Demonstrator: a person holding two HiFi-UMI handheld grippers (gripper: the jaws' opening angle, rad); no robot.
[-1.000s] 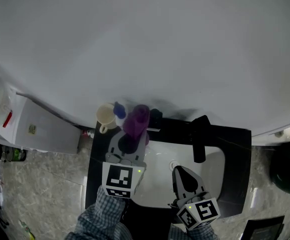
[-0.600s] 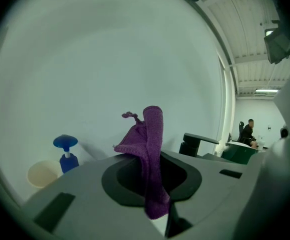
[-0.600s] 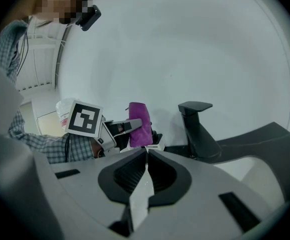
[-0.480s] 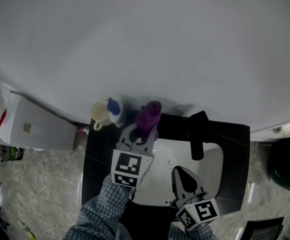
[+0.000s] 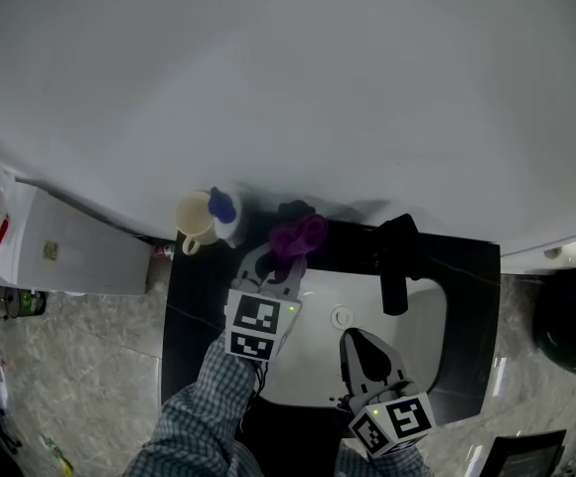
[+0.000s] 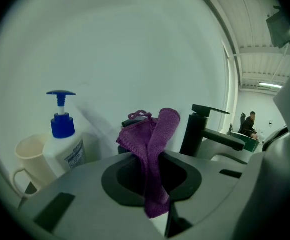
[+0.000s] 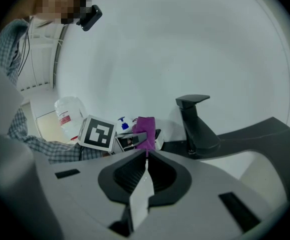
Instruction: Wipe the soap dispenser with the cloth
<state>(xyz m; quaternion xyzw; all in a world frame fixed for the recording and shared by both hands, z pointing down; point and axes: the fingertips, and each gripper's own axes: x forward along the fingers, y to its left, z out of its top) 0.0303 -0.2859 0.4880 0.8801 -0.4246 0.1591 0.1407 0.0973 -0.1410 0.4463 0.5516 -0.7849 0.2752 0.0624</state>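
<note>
A white soap dispenser (image 5: pixel 224 213) with a blue pump (image 6: pixel 61 115) stands at the counter's back left, next to a cream cup (image 5: pixel 194 219). My left gripper (image 5: pixel 286 264) is shut on a purple cloth (image 5: pixel 299 235), which stands up between its jaws (image 6: pixel 154 144). The cloth rests against a small dark object (image 6: pixel 133 121) at the wall, to the right of the dispenser and apart from it. Over the white basin, my right gripper (image 5: pixel 365 348) is shut with nothing in it (image 7: pixel 146 156). The right gripper view shows the cloth (image 7: pixel 145 129) and the left gripper's marker cube.
A black faucet (image 5: pixel 395 264) rises at the back of the white basin (image 5: pixel 422 331), set in a black counter (image 5: pixel 193 311). A white cabinet (image 5: pixel 65 256) and a jug with a red label (image 7: pixel 67 115) are to the left. A plain wall stands close behind.
My left gripper has carried the cloth rightward from beside the cup and dispenser toward the wall, and the cloth now sits lower on the dark object. My right gripper has stayed put.
</note>
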